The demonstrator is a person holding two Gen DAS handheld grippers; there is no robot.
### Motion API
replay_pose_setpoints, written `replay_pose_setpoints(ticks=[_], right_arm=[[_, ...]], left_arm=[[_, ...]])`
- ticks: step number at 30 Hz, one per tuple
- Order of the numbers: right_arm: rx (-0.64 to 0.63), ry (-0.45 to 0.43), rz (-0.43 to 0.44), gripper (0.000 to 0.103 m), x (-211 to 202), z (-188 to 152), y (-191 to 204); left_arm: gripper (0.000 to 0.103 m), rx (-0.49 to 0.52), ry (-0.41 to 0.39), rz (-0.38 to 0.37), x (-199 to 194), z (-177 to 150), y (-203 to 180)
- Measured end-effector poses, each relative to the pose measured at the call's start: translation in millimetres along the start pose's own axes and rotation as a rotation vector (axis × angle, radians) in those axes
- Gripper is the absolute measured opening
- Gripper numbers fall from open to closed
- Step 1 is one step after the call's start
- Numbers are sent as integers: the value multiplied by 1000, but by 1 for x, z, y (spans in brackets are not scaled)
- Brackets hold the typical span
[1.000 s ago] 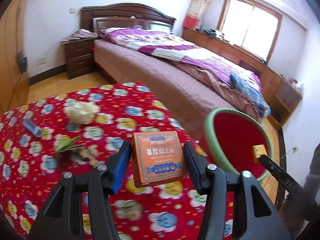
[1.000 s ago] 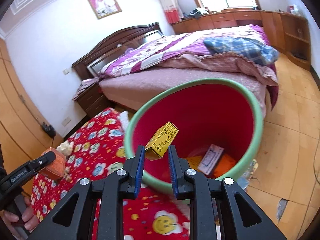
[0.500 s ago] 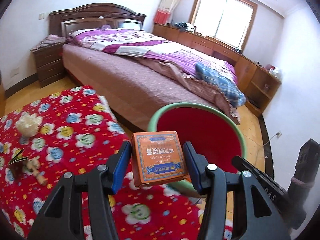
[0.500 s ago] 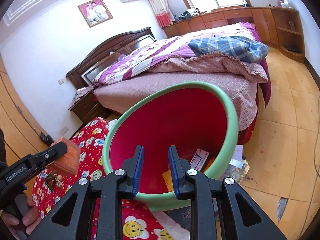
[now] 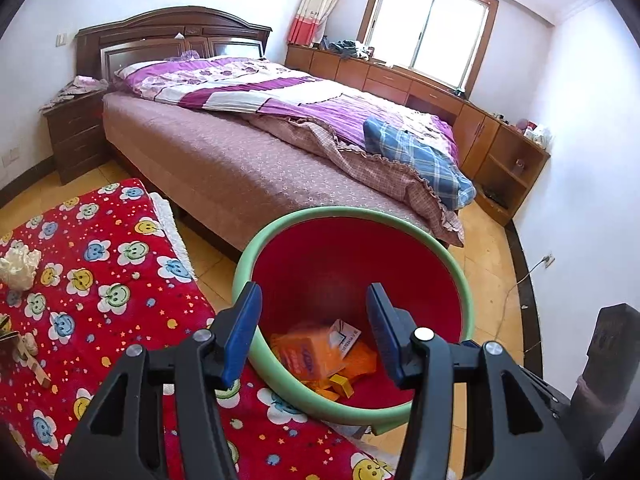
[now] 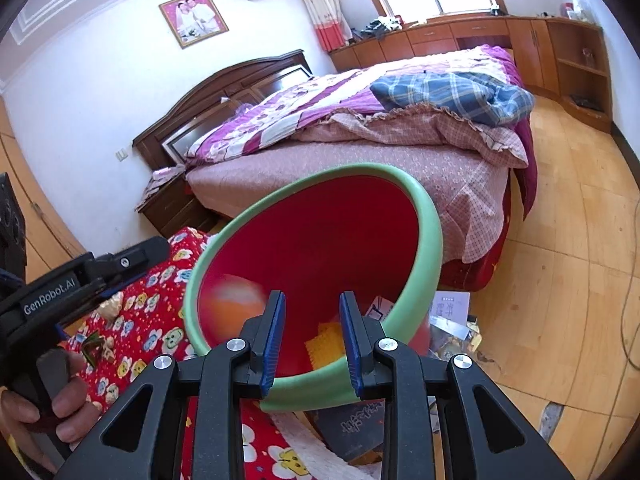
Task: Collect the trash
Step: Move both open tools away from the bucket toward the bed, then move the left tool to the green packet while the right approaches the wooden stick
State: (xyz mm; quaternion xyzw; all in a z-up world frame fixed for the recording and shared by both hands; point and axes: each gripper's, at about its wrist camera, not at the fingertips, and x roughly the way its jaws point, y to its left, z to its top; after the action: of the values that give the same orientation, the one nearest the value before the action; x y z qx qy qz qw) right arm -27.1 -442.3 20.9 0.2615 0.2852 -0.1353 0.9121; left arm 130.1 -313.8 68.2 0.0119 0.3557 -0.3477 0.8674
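Both our left gripper (image 5: 312, 330) and right gripper (image 6: 312, 338) hung open and empty over the bin (image 5: 460, 272). Boxes (image 5: 308, 354) lay inside it, below the jaws. A crumpled wad (image 5: 18, 262) far left on the blanket (image 5: 120, 260) remained uncollected.

Bedroom with white walls and wood floor (image 6: 560, 280). A dark-headboard bed (image 5: 248, 160); nightstand (image 5: 76, 136) beside its head; cabinets (image 5: 440, 96) beyond it, under the sunlit window (image 5: 432, 28); framed portrait (image 6: 194, 18) above the headboard.
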Motion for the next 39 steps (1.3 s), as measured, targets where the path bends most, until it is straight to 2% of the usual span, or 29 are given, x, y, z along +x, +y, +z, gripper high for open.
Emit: replay_pose_setpoints(ticks=[9, 10, 12, 22, 25, 35, 39], right_arm=[[-11, 12, 7, 36, -4, -7, 10], [-8, 13, 13, 42, -4, -8, 12], [-9, 12, 21, 47, -6, -10, 18], [-41, 17, 55, 51, -11, -21, 56], [-44, 25, 61, 60, -10, -26, 66], [-81, 70, 87, 61, -2, -38, 103], [-105, 94, 98, 61, 6, -42, 118]], left_arm=[[54, -42, 11, 49, -12, -9, 26], [54, -53, 13, 59, -16, -10, 33], [54, -70, 11, 75, -21, -12, 43], [54, -142, -21, 187, -67, -27, 108], [54, -163, -28, 226, -81, -32, 131], [54, -214, -8, 396, -108, -50, 204], [54, -228, 21, 434, -106, -55, 227]])
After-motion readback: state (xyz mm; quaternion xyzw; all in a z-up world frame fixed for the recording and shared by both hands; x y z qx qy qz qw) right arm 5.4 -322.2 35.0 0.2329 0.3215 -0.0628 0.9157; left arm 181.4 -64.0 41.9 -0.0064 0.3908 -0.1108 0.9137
